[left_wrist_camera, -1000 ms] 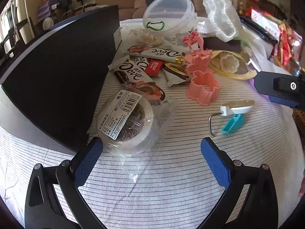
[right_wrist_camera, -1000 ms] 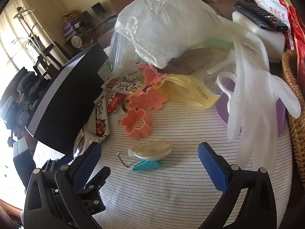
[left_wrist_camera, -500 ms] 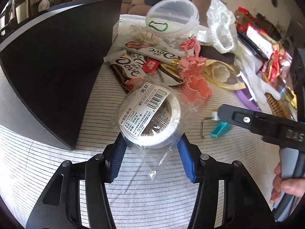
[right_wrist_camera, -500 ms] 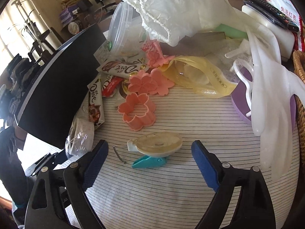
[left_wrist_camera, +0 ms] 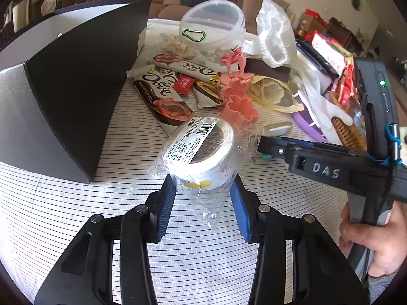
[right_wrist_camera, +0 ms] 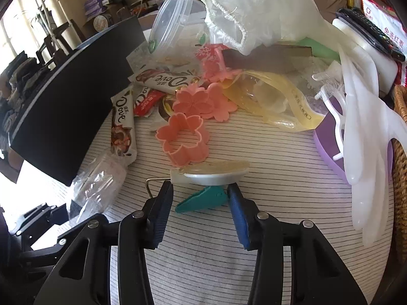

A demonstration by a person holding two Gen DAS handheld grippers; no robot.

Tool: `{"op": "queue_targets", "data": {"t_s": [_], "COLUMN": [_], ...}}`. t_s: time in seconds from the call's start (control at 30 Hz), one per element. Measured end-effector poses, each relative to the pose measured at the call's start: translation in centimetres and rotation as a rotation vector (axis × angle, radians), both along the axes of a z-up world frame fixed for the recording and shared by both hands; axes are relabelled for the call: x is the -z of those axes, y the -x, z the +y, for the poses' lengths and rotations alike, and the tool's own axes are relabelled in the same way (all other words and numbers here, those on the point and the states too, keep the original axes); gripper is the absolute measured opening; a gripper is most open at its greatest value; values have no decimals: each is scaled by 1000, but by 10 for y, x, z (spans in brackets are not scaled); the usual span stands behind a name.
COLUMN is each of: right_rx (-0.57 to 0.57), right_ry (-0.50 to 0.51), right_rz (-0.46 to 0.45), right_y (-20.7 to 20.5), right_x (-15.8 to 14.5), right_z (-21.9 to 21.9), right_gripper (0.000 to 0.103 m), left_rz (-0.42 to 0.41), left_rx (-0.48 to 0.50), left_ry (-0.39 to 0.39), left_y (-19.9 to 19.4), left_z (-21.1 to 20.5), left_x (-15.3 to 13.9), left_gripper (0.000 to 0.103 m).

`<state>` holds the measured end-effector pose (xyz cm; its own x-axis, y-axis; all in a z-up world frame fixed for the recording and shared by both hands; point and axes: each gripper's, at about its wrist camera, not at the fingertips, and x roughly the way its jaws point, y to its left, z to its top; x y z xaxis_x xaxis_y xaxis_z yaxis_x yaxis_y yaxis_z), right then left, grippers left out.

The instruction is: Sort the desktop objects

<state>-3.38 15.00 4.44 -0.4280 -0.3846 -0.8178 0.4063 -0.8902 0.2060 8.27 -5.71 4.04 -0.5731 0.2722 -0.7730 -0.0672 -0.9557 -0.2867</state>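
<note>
My left gripper (left_wrist_camera: 203, 190) is shut on a roll of white tape in a clear plastic wrapper (left_wrist_camera: 201, 152) and holds it just above the striped tablecloth. My right gripper (right_wrist_camera: 199, 195) has closed around a suction hook with a cream disc (right_wrist_camera: 216, 172), a teal lever (right_wrist_camera: 203, 199) and a wire hook (right_wrist_camera: 150, 185); the blue pads (right_wrist_camera: 235, 203) touch its teal lever. The right gripper's body also shows in the left wrist view (left_wrist_camera: 318, 162). The wrapped tape shows at the left of the right wrist view (right_wrist_camera: 99, 180).
A black box (left_wrist_camera: 71, 96) stands at the left. Behind lie Dove chocolate bars (left_wrist_camera: 162, 94), pink flower cutters (right_wrist_camera: 185, 139), a yellow bag (right_wrist_camera: 274, 101), a clear tub (left_wrist_camera: 211, 28), white gloves (right_wrist_camera: 366, 127), a purple ring (right_wrist_camera: 328, 145) and a wicker basket (right_wrist_camera: 400, 137).
My left gripper closed on the wrapped tape roll and lifted it a little. My right gripper moved forward and closed from wide open onto the suction hook.
</note>
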Motion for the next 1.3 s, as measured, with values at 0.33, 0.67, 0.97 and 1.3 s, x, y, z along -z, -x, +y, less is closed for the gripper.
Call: {"op": "queue_targets", "data": {"t_s": [0.33,0.67,0.97,1.3], "right_rx": [63,104,71,12], "right_ry": [196,203,212,84], "right_rz": [-28,-37,-54,-88], "right_y": [-1,4,8,6], "right_x": [-28,-27,-20,0], "right_z": [33,42,29,-3], "right_gripper": [25,49,73,75], "left_rz": [-11,-60,-25,13], "left_rx": [30,35,39,-7], "left_ry": [-7,13,36,10], "left_y": [-13,-14,2,2], "left_z": [-6,1,9,-3], "left_x": [-12,7,9,3], "left_gripper": [32,58,73,76]}}
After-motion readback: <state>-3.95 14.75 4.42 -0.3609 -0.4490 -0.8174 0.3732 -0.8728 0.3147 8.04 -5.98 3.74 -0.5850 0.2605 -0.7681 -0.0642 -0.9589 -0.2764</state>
